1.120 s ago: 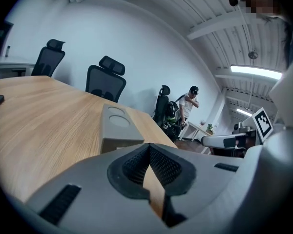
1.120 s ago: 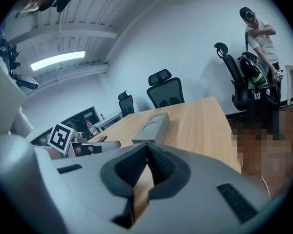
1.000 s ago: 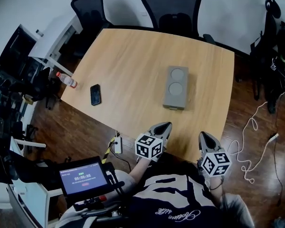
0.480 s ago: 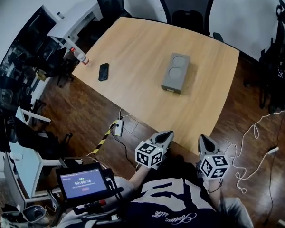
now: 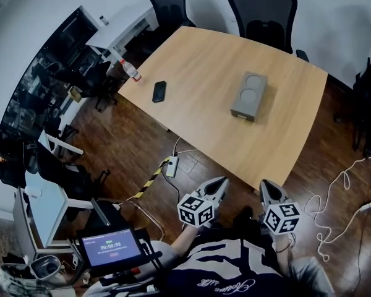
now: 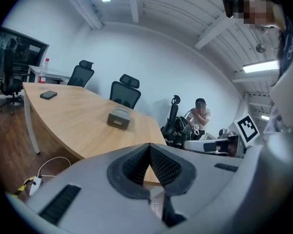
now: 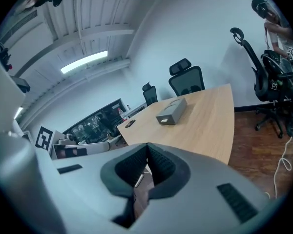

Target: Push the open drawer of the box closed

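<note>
A grey box (image 5: 248,96) with two round dents in its lid lies on the wooden table (image 5: 204,73), right of centre. Its drawer end faces me, and the box is too small here to tell how far the drawer stands out. The same box (image 6: 119,117) shows far ahead in the left gripper view, and the box (image 7: 171,112) is equally distant in the right gripper view. My left gripper (image 5: 222,180) and right gripper (image 5: 264,183) hang side by side over the floor, short of the table's near edge. Both are shut and hold nothing.
A black phone (image 5: 159,91) and a plastic bottle (image 5: 130,70) lie at the table's left end. Two office chairs (image 5: 263,11) stand behind it. A power strip (image 5: 171,166) and a white cable (image 5: 340,197) lie on the floor. A tablet (image 5: 109,247) is at lower left.
The table and box have slid up and away in the head view. Both grippers now lie farther from the table edge, over the floor. They stayed shut, side by side.
</note>
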{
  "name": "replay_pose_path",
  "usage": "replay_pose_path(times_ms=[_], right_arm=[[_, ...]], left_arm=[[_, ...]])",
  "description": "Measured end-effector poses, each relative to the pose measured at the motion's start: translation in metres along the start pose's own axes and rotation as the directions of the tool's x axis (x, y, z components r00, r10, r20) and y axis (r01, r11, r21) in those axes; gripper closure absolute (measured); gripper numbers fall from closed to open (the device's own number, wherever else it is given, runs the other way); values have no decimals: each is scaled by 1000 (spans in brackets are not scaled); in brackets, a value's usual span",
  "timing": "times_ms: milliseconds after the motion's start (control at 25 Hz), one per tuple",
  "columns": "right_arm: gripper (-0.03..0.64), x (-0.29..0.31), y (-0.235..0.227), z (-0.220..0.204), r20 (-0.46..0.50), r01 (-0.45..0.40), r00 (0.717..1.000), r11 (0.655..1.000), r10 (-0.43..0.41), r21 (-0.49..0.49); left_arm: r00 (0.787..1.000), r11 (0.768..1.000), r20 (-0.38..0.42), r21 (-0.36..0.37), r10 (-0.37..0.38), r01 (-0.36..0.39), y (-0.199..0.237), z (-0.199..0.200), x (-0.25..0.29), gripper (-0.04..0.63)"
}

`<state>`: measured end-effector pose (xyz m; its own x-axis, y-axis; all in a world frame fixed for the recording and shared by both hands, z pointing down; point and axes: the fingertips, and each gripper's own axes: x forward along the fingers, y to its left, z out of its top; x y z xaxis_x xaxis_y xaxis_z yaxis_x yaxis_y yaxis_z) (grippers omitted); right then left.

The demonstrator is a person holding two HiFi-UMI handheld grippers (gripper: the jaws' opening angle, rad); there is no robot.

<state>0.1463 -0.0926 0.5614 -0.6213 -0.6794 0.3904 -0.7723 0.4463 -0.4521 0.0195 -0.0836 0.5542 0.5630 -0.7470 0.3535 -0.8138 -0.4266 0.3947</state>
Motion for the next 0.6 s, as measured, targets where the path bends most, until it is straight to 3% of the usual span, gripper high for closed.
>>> replay_pose_path(times_ms=[200, 600], right_arm=[[626, 11, 24, -8, 10, -19, 1000, 999, 19, -45], [626, -16, 148, -62, 24, -29, 999, 995, 31, -92]], left_arm=[[999, 1000, 52, -1, -5, 5, 5, -5, -25, 594], [998, 1000, 54, 10, -18, 18, 5, -39, -143, 594]])
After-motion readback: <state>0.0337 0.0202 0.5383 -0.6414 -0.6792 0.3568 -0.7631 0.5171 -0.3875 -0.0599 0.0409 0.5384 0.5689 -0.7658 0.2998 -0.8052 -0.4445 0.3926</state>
